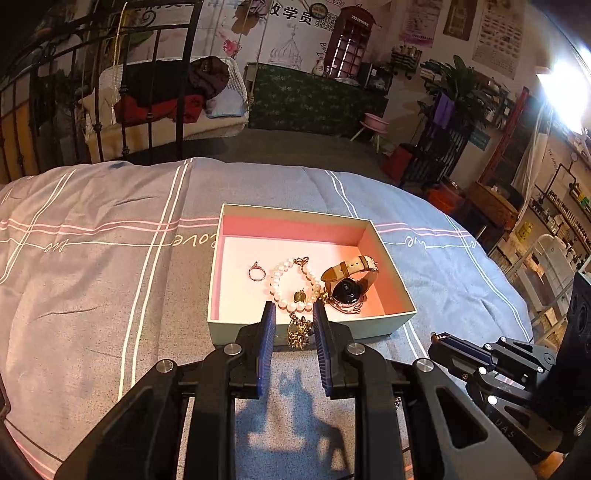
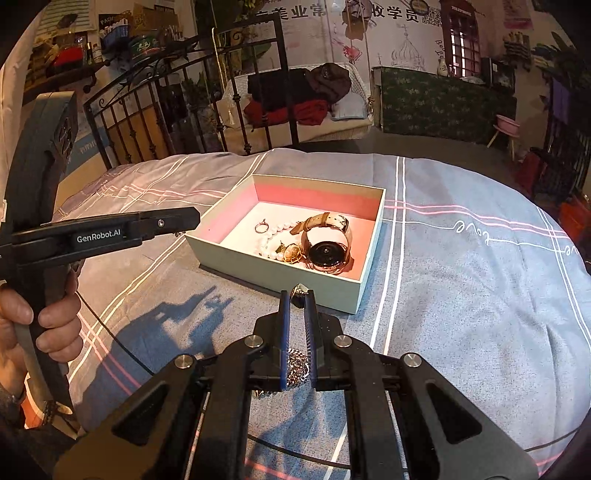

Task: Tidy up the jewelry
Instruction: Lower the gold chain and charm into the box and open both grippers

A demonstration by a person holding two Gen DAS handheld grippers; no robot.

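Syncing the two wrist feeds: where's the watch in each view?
Left wrist: the watch lies in the box's right half, right of the pearl bracelet, just past the left tool.
Right wrist: the watch sits centre frame, toward the box's near right side.
Shared landmark: the pink-lined box on the bedspread.

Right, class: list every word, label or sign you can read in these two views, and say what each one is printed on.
"GenRobot.AI": side of the left gripper.
"Love": the bedspread, upside down in script; again at.
"TELEPHONE": the red phone-box picture, barely legible.
"学员": the wall banner; its other characters are cut off.
The wall posters and shelf labels are too small to read.
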